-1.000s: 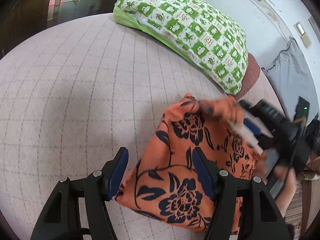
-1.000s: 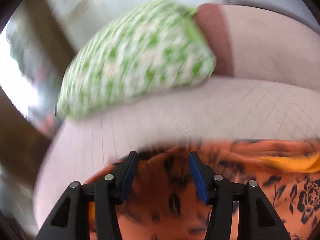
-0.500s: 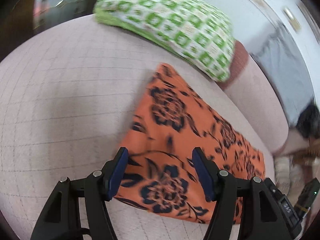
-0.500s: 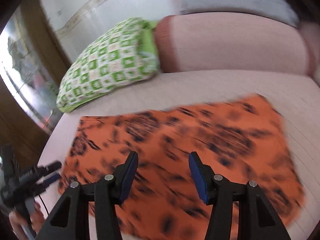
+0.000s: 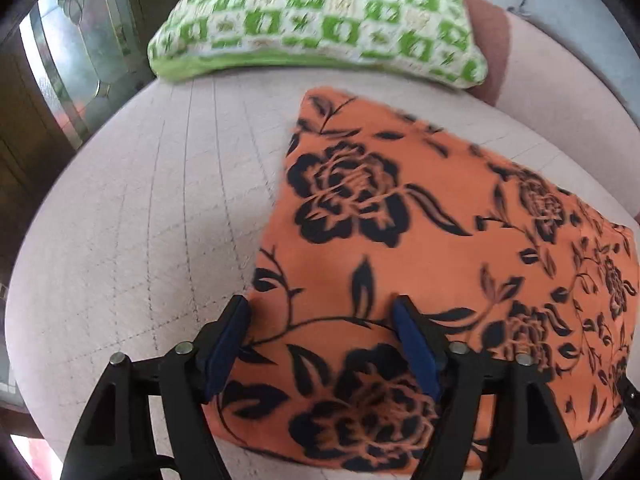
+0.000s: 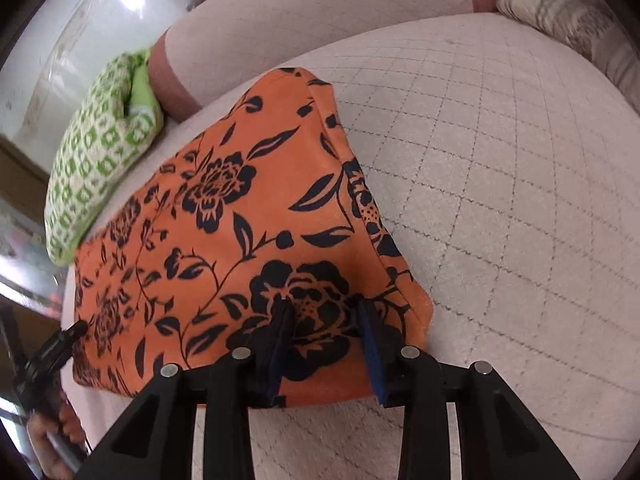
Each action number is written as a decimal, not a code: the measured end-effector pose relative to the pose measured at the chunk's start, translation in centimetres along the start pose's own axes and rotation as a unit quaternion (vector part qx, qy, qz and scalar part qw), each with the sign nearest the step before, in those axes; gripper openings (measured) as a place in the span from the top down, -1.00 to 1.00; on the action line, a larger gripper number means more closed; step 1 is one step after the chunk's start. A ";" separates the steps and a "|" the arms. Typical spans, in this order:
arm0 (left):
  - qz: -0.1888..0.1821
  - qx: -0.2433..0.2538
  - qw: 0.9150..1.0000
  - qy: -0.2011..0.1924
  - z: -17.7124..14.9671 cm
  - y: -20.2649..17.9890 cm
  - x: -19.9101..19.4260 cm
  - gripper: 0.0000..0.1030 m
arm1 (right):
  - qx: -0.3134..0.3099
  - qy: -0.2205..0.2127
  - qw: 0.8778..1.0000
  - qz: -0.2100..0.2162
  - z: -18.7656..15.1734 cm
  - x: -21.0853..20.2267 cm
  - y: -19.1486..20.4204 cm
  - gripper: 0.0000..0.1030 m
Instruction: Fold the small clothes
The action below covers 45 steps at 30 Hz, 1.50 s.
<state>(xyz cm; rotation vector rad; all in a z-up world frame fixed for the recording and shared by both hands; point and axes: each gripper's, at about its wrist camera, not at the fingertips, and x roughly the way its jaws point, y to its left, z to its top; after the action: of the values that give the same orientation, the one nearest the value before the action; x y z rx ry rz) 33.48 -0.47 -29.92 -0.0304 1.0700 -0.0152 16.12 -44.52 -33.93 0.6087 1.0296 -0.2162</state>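
An orange cloth printed with black roses (image 5: 432, 248) lies flat on the pale quilted sofa seat (image 5: 152, 216), just in front of the green-and-white checked pillow (image 5: 320, 20). The left gripper (image 5: 320, 320) hangs over the cloth's near-left corner, its jaws apart and opening. The right gripper (image 6: 324, 312) stands over the corner farthest from the pillow, jaws closing with cloth between them, not yet pinched.

Left claw (image 6: 68, 336) (handle cropped); cushion (image 5: 320, 20) blurred.
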 end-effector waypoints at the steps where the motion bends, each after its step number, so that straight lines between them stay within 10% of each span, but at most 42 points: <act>1: -0.007 -0.013 1.000 0.001 0.1 0.4 -0.1 -0.52 | -0.001 0.000 1.000 -0.001 0.2 0.0 0.0 0.30; 9: -0.064 -0.013 0.994 -0.084 0.8 -0.9 -4.4 -0.52 | -0.024 -0.115 0.992 0.053 5.5 -1.7 4.4 0.29; 13: -0.101 0.028 0.994 -0.042 0.7 -4.2 -2.8 -0.52 | 0.020 -0.107 0.991 0.083 8.3 2.0 4.7 0.29; 16: -0.061 0.062 0.996 0.015 0.2 -6.0 0.5 -0.64 | 0.067 -0.052 0.993 0.086 9.8 6.6 3.4 0.25; 20: -0.008 0.121 0.993 -0.004 -0.5 -8.3 0.6 -0.85 | 0.108 -0.031 0.986 0.126 9.6 7.1 2.5 0.27; 32: -0.015 0.117 0.992 -0.032 -4.5 -8.3 -2.2 -1.00 | 0.039 -0.017 0.993 0.109 1.9 -0.2 4.1 0.27; 45: -0.003 0.094 0.977 -0.193 -9.9 -7.1 -13.8 -1.00 | -0.022 -0.052 0.992 0.110 -3.9 -5.6 4.3 0.26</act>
<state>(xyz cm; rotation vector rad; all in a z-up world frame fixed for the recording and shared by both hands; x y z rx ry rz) 18.18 -7.40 -22.30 0.1306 0.6752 -0.1117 12.26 -39.38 -29.01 0.6598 0.8561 -0.0308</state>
